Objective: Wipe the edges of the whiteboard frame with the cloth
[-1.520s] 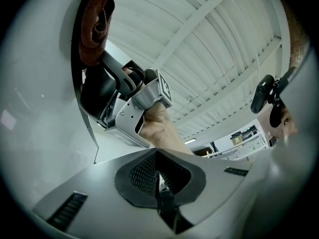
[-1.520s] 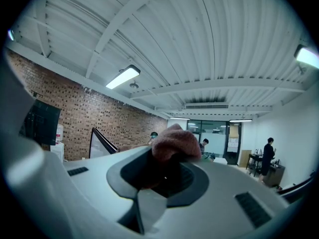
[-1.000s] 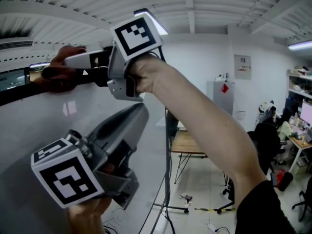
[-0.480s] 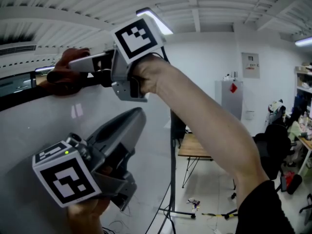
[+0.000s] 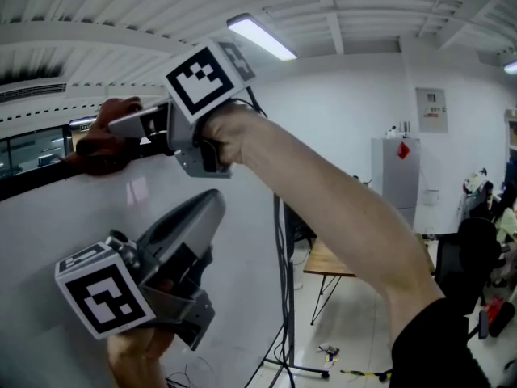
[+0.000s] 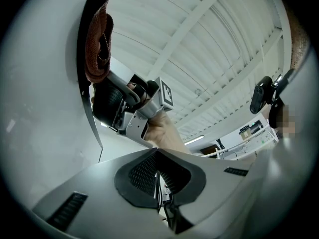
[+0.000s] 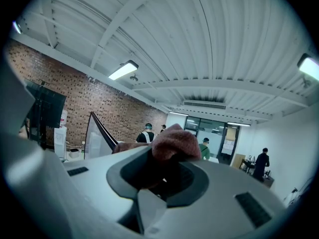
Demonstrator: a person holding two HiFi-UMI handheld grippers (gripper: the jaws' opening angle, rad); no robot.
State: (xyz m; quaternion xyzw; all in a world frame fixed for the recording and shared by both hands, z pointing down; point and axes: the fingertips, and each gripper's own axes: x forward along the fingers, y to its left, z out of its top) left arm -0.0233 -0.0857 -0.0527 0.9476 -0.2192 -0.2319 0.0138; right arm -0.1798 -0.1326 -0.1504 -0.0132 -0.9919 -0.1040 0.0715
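Red cloth (image 5: 98, 145) in right gripper (image 7: 165, 167) jaws on whiteboard frame (image 5: 32, 179), left gripper (image 6: 156, 159) clenched empty

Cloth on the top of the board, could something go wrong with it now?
1. The cloth is only pinched in the right gripper. Dragging it along the black frame might pull it loose.
2. If it slips, the bare gripper could scrape the frame.
3. The shut left gripper looks close to the board and might bump it.
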